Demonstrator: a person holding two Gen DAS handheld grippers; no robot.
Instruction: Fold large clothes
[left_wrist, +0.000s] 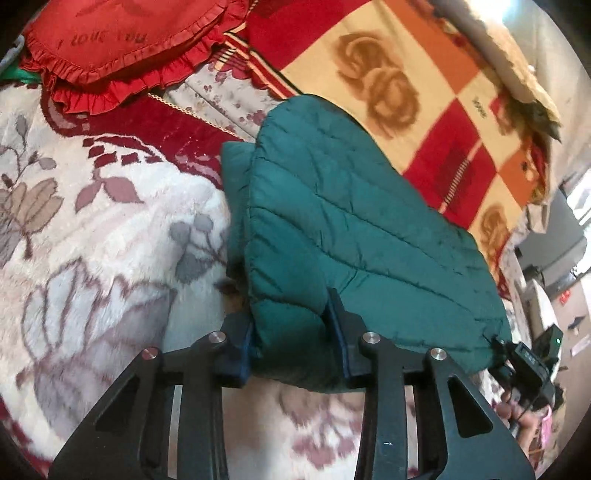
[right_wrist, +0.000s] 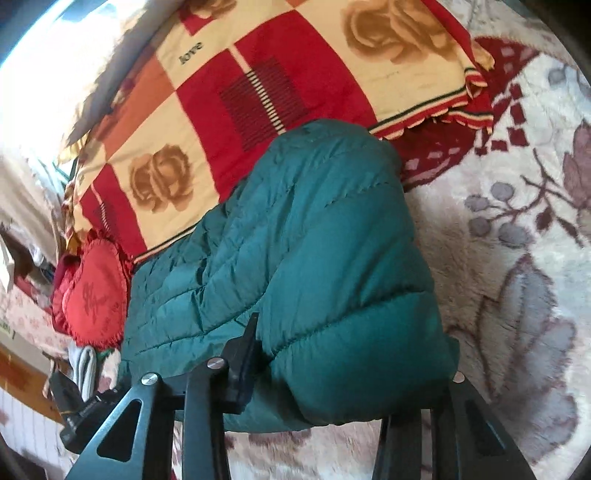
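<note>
Green puffer jacket (left_wrist: 354, 229), "love" checked blanket (right_wrist: 295, 74), "I love you" cushion (left_wrist: 110, 40)

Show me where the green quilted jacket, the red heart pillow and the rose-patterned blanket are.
green quilted jacket (left_wrist: 351, 229), left wrist view, middle of its quilted panel
red heart pillow (left_wrist: 118, 40), left wrist view, its lettered face
rose-patterned blanket (right_wrist: 288, 85), right wrist view, a red square

Jacket (left_wrist: 354, 229) quilted, slight sheen, probably nylon; blanket (left_wrist: 110, 236) fluffy plush.
</note>
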